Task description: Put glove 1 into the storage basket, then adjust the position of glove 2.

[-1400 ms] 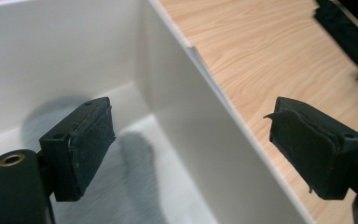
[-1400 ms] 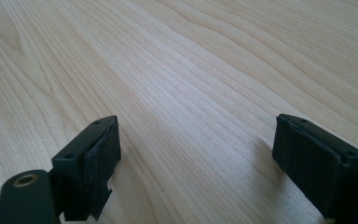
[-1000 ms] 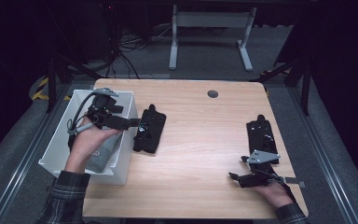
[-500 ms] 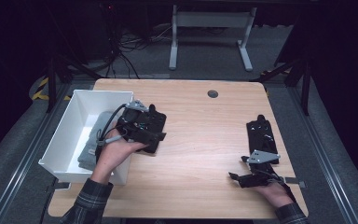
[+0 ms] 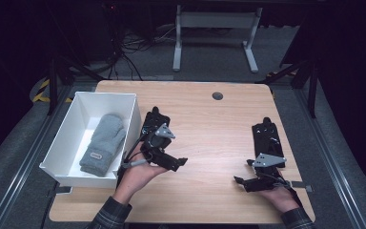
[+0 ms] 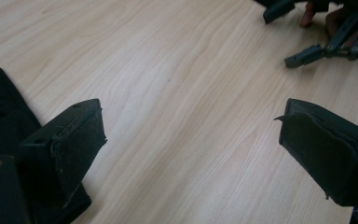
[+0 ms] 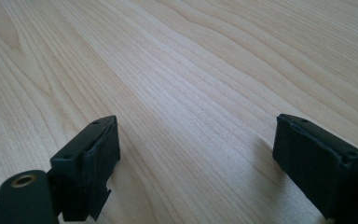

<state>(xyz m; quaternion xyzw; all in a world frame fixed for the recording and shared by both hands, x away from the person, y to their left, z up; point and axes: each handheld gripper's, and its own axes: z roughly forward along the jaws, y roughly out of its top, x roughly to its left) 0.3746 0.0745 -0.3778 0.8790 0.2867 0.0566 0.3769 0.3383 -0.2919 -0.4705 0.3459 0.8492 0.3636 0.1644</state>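
High view, A here: grey mitten lies flat inside the white bin, at the left edge of the tabletop. Cuff toward the person, tip away.

B: Handling?

A: Knit, so likely light, soft and floppy. It'll sag from any single pinch. Not fragile, not slippery. Best hold is probably the cuff near the label, or the thick middle, biting through both layers.

B: Grippers?

A: Left gripper sits over bare wood just right of the bin, beside a black stand. Its fingers are spread wide, nothing between them. Right gripper is low at the near right, by a second black stand. Its fingers are spread too, with bare wood between them.

B: Surface?

A: Pale wood-grain top, smooth and matte. It carries the stands and a round cable port at the far edge. The bin walls are tall, so a reach in has to come from above.

B: Room?

A: Dark. Grey floor, a white desk frame behind, loose cables at far left.
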